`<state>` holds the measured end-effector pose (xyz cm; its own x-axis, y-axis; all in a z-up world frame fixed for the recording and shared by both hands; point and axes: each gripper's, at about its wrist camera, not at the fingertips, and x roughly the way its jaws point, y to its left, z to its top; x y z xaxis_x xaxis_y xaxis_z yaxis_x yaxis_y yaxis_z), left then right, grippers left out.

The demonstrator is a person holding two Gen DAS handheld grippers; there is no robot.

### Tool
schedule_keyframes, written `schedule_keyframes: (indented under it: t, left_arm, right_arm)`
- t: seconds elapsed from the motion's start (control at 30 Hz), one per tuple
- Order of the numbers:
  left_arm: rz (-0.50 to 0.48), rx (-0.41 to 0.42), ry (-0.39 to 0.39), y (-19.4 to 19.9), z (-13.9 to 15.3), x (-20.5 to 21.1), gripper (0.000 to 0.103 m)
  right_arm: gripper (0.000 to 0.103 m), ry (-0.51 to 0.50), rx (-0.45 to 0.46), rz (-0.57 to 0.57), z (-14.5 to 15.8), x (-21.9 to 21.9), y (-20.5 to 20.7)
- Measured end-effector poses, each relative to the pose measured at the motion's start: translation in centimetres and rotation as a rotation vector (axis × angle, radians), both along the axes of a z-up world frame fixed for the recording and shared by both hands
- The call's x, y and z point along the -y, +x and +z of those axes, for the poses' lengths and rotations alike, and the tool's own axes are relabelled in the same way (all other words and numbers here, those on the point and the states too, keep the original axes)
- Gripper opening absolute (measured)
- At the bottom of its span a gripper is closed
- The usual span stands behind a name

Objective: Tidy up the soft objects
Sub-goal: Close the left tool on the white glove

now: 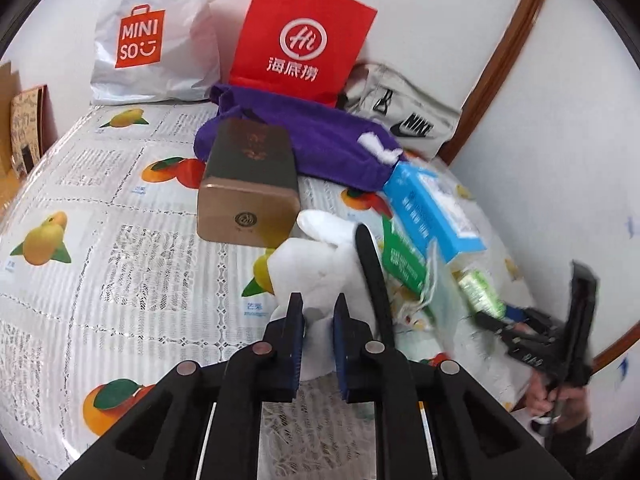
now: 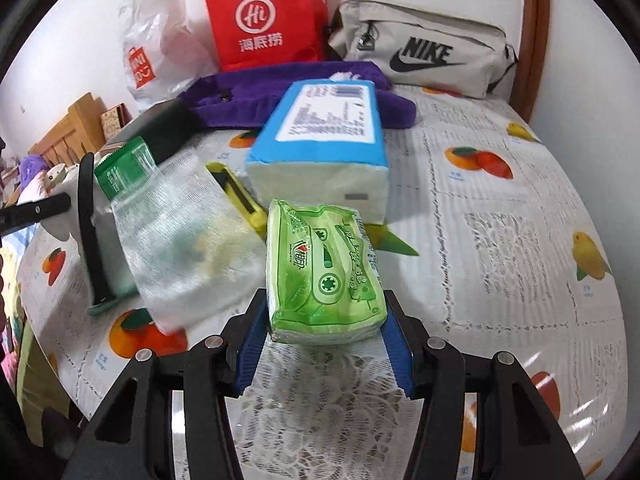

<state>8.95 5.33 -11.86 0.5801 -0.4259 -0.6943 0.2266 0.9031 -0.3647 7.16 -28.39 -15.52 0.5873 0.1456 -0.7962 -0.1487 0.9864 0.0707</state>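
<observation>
- A table [image 2: 500,208] under a lace-and-fruit-print cloth, set against a white wall, carries a jumble of bags, boxes and soft goods.
- A red paper bag [image 1: 300,36] with a white "Hi" logo and a white Miniso plastic bag [image 1: 156,40] stand at the back by the wall.
- A grey Nike pouch [image 2: 424,48] lies at the far right corner, beside a brown wooden frame.
- A purple cloth [image 1: 320,136] sprawls in front of the red paper bag, its near edge under a dark green and gold box [image 1: 248,184].
- A blue-wrapped tissue pack [image 2: 324,140] rests on the cloth, its far end touching the purple cloth.
- A green-topped clear packet [image 2: 160,216] lies left of the blue-wrapped tissue pack, blurred in the right wrist view.
- A white plush toy [image 1: 316,264] sits in front of the dark green and gold box; the left gripper [image 1: 320,320] has its jaws nearly closed, pinching the toy's near end.
- A black strap-like piece [image 1: 372,272] stands just right of the white plush toy.
- A green tissue pack [image 2: 324,272] is clamped at its near end between the blue pads of the right gripper [image 2: 324,340], jaws held about half apart by the pack, in front of the blue-wrapped tissue pack.
- A yellow utility knife [image 2: 240,196] lies between the clear packet and the blue-wrapped tissue pack.
</observation>
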Motion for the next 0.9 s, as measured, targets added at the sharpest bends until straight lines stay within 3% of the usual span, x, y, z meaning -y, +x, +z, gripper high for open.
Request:
schedule_keyframes:
  t: [0.27,0.33,0.4,0.53,0.67,0.7,0.73,0.77,0.9]
  left_arm:
    - [0.034,0.048,-0.01,-0.3,2.0,-0.5,0.013]
    - [-0.005,0.025,-0.002,0.0,1.9,0.0,0.013]
    - [-0.01,-0.02,0.059,0.2,1.1,0.7,0.014]
    - [-0.02,-0.068,0.064,-0.1,-0.3,0.8,0.02]
    - [-0.015,-0.085,0.065,-0.8,-1.3,0.1,0.02]
    - [-0.019,-0.086,0.069,-1.1,-1.5,0.0,0.019]
    - [-0.017,-0.074,0.071,-1.4,-1.5,-0.1,0.01]
    - [-0.02,-0.064,0.065,-1.6,-1.4,-0.3,0.008]
    - [-0.001,-0.023,-0.002,-2.3,-0.2,-1.4,0.008]
  right_arm:
    - [0.054,0.007,-0.007,-0.013,0.6,-0.2,0.2]
    - [0.054,0.004,-0.009,-0.018,0.7,-0.2,0.3]
    - [0.054,0.007,-0.007,-0.015,0.8,-0.3,0.3]
    - [0.054,0.011,0.003,-0.01,1.2,-0.4,0.2]
    - [0.054,0.01,0.001,-0.003,1.1,-0.6,0.1]
    - [0.054,0.008,-0.001,-0.002,1.0,-0.6,0.1]
    - [0.054,0.007,-0.002,-0.001,1.0,-0.6,0.1]
    - [0.054,0.007,-0.004,-0.001,0.9,-0.6,0.1]
    - [0.054,0.012,-0.003,-0.005,1.0,-0.5,0.1]
